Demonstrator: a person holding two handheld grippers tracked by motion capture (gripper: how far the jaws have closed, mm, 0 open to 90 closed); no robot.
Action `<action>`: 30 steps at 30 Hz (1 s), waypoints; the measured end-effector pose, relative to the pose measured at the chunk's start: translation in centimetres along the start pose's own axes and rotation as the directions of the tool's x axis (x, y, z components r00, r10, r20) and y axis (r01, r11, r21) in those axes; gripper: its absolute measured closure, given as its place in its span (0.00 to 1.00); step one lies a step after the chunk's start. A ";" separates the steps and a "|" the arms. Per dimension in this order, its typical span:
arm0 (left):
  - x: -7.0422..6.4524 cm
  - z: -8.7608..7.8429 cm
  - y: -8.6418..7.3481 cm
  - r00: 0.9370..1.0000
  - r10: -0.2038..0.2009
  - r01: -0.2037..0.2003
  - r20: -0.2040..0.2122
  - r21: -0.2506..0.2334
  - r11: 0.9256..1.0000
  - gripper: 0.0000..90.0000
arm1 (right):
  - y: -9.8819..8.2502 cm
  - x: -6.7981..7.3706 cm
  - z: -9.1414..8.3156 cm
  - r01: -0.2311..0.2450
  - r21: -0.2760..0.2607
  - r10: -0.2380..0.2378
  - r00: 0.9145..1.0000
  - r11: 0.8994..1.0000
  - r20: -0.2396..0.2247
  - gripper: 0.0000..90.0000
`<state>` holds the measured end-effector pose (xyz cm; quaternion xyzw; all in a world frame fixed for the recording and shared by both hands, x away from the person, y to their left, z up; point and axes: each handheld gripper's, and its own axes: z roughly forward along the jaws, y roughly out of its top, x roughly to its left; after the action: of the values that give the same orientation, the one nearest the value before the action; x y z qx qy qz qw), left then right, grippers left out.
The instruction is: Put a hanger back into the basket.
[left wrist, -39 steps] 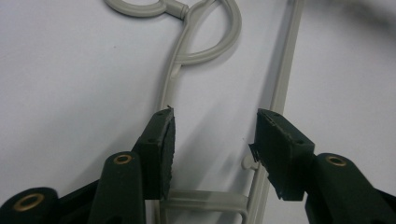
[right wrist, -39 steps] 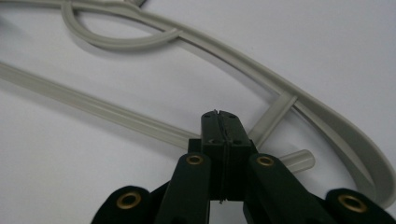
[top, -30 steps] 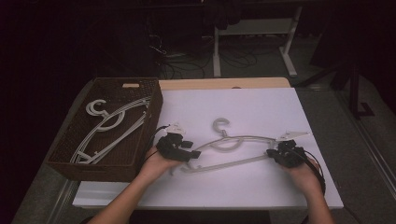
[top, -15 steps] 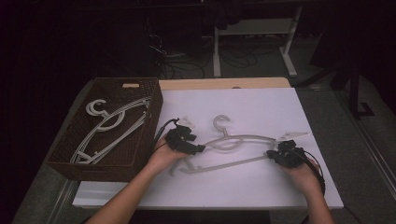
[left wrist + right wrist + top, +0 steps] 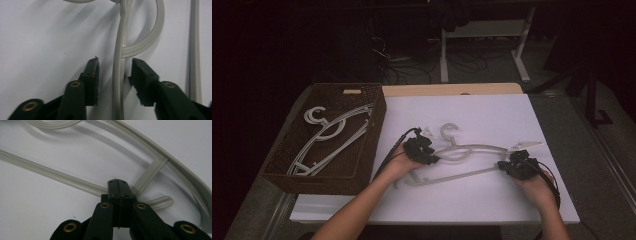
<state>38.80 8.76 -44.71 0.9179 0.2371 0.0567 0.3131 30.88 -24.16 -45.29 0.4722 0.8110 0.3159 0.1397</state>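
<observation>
Left gripper (image 5: 421, 150) has slid right along the hanger (image 5: 472, 150) lying mid-table on the white sheet (image 5: 492, 115); jaws just closing around its rod (image 5: 117, 82), pads not touching yet. Right gripper (image 5: 518, 165) clenched at the hanger's far end, unmoved. Two-handed lift looks imminent, probably toward the basket (image 5: 277, 167).

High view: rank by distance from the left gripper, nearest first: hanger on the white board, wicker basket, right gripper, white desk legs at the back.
From the left gripper:
1. Hanger on the white board: between its jaws, which have just been closing.
2. Wicker basket: to its left.
3. Right gripper: at the hanger's far end.
4. White desk legs: at the back, on the floor.
</observation>
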 end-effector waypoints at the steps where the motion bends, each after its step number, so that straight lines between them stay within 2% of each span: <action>1: 0.0 0.0 0.1 1.000 0.001 -0.001 -0.003 0.003 1.000 0.71 | 0.0 0.0 0.0 0.001 0.000 -0.001 1.000 1.000 0.000 0.99; 6: -0.6 0.2 0.4 1.000 0.028 -0.028 -0.013 0.017 0.999 0.83 | 0.0 0.0 0.0 0.001 0.000 -0.001 1.000 1.000 -0.001 0.99; 9: -0.5 0.2 0.5 0.999 0.032 -0.031 -0.022 0.023 0.999 0.88 | 0.0 0.0 0.0 0.004 0.000 -0.004 1.000 1.000 -0.001 0.99; 11: -0.4 0.1 0.5 0.999 0.029 -0.028 -0.014 0.020 0.999 0.89 | 0.0 0.0 0.0 0.007 0.000 -0.007 1.000 1.000 0.000 0.99; 13: -0.6 -0.1 0.6 0.999 0.045 -0.044 -0.020 0.024 0.999 0.90 | 0.0 0.0 -0.1 0.015 -0.003 -0.015 1.000 1.000 0.000 0.99; 14: -0.5 -0.1 0.7 0.999 0.044 -0.044 -0.011 0.024 0.999 0.91 | 0.0 -0.2 -0.4 0.012 -0.025 -0.012 1.000 1.000 -0.005 0.99; 15: -0.6 -0.2 0.7 0.999 0.033 -0.034 0.002 0.018 0.999 0.91 | 0.0 -0.2 -0.4 0.012 -0.025 -0.012 1.000 1.000 -0.005 0.99; 16: -0.6 -0.4 0.7 1.000 0.022 -0.022 -0.006 0.010 1.000 0.91 | 0.1 -0.2 -0.5 0.014 -0.031 -0.014 1.000 0.999 -0.003 0.99; 19: -0.4 -1.1 1.1 1.000 0.006 -0.006 -0.018 -0.002 1.000 0.91 | 0.2 -0.2 -1.6 0.007 -0.095 -0.009 1.000 0.995 -0.027 0.90; 22: -0.2 -2.6 1.9 0.998 -0.009 0.008 -0.062 -0.012 1.000 0.91 | 0.3 0.2 -2.5 0.014 -0.142 -0.022 0.998 0.990 -0.055 0.76; 25: 0.1 -4.4 2.6 0.996 -0.021 0.018 -0.091 -0.028 0.999 0.91 | 0.2 0.6 -2.7 0.020 -0.152 -0.033 0.996 0.988 -0.083 0.65; 30: 0.8 -7.8 3.8 0.992 -0.046 0.040 -0.118 -0.057 0.998 0.91 | 0.1 1.0 -2.9 0.017 -0.155 -0.034 0.993 0.988 -0.109 0.53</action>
<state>39.08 10.85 -36.24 0.8988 0.2733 0.1108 0.3243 28.96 -24.38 -42.93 0.4313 0.7966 0.4016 0.1345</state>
